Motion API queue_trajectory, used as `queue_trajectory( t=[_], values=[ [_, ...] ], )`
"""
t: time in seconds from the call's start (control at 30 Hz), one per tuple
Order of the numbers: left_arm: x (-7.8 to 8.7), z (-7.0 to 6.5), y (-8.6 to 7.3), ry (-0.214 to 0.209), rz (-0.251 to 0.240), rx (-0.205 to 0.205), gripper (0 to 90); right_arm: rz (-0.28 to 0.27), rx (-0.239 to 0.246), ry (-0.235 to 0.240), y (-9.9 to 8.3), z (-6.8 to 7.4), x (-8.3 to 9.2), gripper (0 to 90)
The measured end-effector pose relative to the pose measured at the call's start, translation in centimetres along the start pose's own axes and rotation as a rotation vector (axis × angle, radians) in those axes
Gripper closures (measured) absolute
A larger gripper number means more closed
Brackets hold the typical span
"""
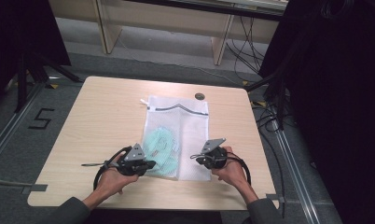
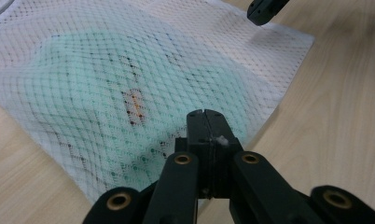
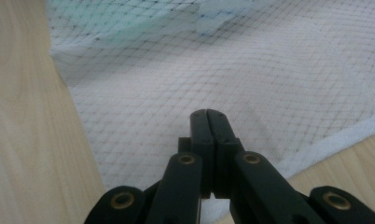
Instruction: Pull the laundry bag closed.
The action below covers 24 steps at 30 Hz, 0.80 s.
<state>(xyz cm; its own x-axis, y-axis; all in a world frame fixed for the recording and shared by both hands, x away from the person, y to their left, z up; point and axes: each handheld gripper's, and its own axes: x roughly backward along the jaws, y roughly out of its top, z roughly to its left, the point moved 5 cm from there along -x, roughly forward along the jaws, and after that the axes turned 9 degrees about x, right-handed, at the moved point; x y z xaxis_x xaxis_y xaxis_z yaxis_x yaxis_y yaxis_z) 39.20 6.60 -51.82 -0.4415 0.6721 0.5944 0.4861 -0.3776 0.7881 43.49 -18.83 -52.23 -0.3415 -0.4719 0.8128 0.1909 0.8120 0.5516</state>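
Here both grippers pinch the near corners of the white mesh laundry bag (image 1: 178,135), which lies flat mid-table in the high view, lower centre of frame. Left gripper (image 2: 205,116): jaws clenched on mesh at the lower-left corner, over the mint green garment (image 2: 106,98) inside. Right gripper (image 3: 208,115): jaws clenched on mesh at the lower-right corner. To do it well, probably lift both corners evenly, keep the mesh taut, and avoid pinching the garment so it can slide toward the zipper (image 1: 178,107).

White mesh laundry bag (image 1: 178,135) lies flat mid-table, mint-green garment (image 1: 161,148) inside.
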Motion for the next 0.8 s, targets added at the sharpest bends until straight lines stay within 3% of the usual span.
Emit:
queue_trajectory(
  t=[0.03,0.07,0.1,0.17,0.2,0.23,0.3,0.4,0.43,0.5,0.53,0.57,0.63,0.67,0.7,0.73,0.8],
  values=[
    [-0.2,0.0,-0.1,0.005,0.000,0.024,89.5,0.000,0.000,0.000,0.0,0.0,0.0,90.0],
    [-0.3,0.2,-0.1,0.004,0.014,-0.007,89.5,0.006,0.003,0.006,0.0,0.0,-0.2,90.0],
    [-0.5,0.1,-0.2,0.006,0.016,0.017,89.5,0.013,0.000,0.014,0.1,0.1,-0.4,90.0],
    [-0.8,0.4,-0.2,0.016,0.034,-0.016,89.5,0.029,0.010,0.015,0.1,0.0,-0.6,90.0],
    [-0.9,0.3,-0.3,0.013,0.036,0.011,89.5,0.035,0.017,0.020,0.1,0.1,-0.7,90.0],
    [-1.0,0.4,-0.3,0.019,0.039,0.006,89.5,0.047,0.041,0.025,0.0,0.1,-0.9,90.0],
    [-1.0,0.8,-0.4,0.024,0.042,0.001,89.4,0.055,0.024,0.033,-0.2,0.2,-1.0,90.0],
    [-0.9,1.3,-0.4,0.034,0.041,0.027,89.4,0.064,0.035,0.052,-0.4,0.4,-1.1,90.0],
    [-1.1,1.8,-0.5,0.048,0.046,-0.001,89.5,0.077,0.027,0.055,-0.4,0.4,-1.0,90.0],
    [-1.2,2.0,-0.6,0.055,0.061,-0.010,89.5,0.069,0.047,0.058,-0.3,0.4,-1.1,90.0],
    [-1.5,2.0,-0.8,0.053,0.063,0.019,89.5,0.071,0.021,0.052,-0.4,0.6,-1.0,90.0],
    [-1.6,2.2,-0.8,0.054,0.069,-0.007,89.5,0.077,0.025,0.055,-0.4,0.6,-1.0,90.0],
    [-1.6,2.2,-0.8,0.059,0.070,0.019,89.5,0.077,0.027,0.061,-0.3,0.8,-0.9,90.0],
    [-1.6,2.4,-0.8,0.060,0.078,-0.004,89.5,0.088,0.025,0.072,-0.4,1.0,-0.8,90.0],
    [-1.6,2.6,-0.8,0.064,0.082,-0.017,89.5,0.078,0.053,0.070,-0.3,0.9,-0.9,90.0],
    [-1.6,2.7,-0.9,0.076,0.086,0.003,89.5,0.086,0.028,0.079,-0.3,1.2,-0.8,90.0],
    [-1.6,3.2,-0.9,0.082,0.089,0.005,89.5,0.092,0.034,0.078,-0.3,1.4,-0.8,90.0]
  ],
)
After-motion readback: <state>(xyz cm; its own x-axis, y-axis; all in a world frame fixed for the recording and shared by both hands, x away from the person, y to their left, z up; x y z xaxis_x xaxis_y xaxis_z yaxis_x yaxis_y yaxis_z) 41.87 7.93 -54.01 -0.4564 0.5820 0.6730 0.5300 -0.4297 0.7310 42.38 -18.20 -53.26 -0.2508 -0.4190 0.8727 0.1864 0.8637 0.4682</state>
